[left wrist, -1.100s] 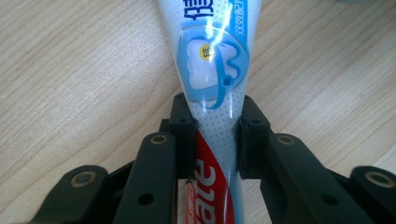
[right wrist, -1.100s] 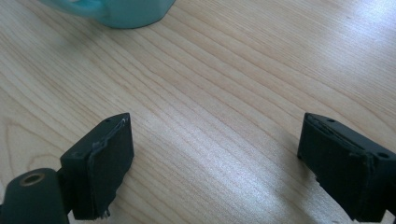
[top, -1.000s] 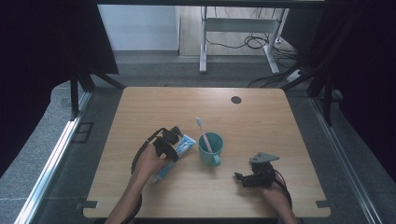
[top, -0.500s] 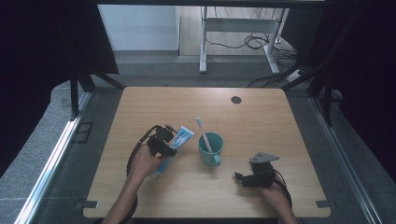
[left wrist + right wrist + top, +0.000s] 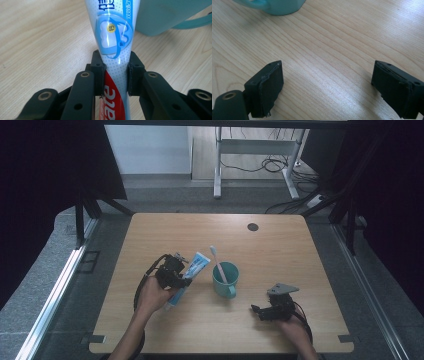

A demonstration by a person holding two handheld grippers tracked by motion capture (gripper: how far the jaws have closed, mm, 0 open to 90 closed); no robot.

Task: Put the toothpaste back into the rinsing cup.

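High view: a wooden table (image 5: 280, 250) with a person's two forearms entering from the near edge, one tool in each hand. The left tool (image 5: 181, 276) is clamped on a toothpaste tube (image 5: 192, 268) — white and blue at the wide end, red toward the cap. The tube is held slanted, its flat end pointing up and toward a teal mug (image 5: 226, 279) just beside it. A toothbrush (image 5: 218, 263) stands tilted in the mug, head upward and leaning to the left.

Left gripper view: the two black pads (image 5: 99, 72) press on either side of the tube (image 5: 113, 37) at its narrowing middle, the printed blue-and-white part running away from the camera, the red part lying between the arms of the tool (image 5: 114, 75). The mug (image 5: 170, 15) sits close behind the tube's far end, its handle at the right.

Right gripper view: the right tool (image 5: 327, 82) has its jaws wide apart with nothing between them — bare table (image 5: 329, 50) below. The mug's base (image 5: 277, 6) lies ahead at the upper left, well apart from the jaws. In the high view this tool (image 5: 259, 310) rests low at the table's near right, pointing left.
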